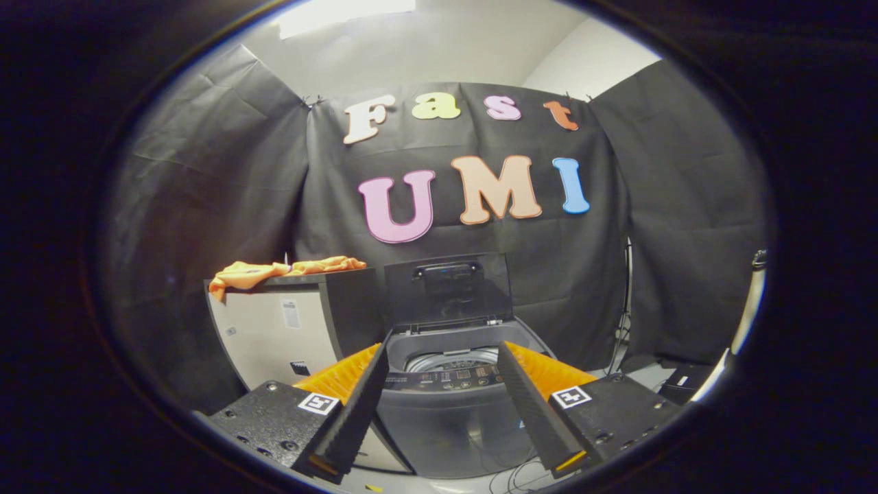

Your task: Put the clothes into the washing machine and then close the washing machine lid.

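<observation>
A dark top-loading washing machine (449,412) stands straight ahead, framed between my fingers and beyond them. Its lid (447,288) is raised upright at the back, and the metal drum (449,359) shows in the opening. An orange garment (274,272) lies draped over the top of a pale cabinet (274,336) that stands left of the machine. My gripper (442,357) is open, with nothing between its fingers, still some way short of the machine and well right of the garment.
Black cloth walls close the booth behind and to both sides. Cables (514,473) trail on the floor at the machine's foot. A dark box (682,381) and a pale pole (744,322) sit to the right of the machine.
</observation>
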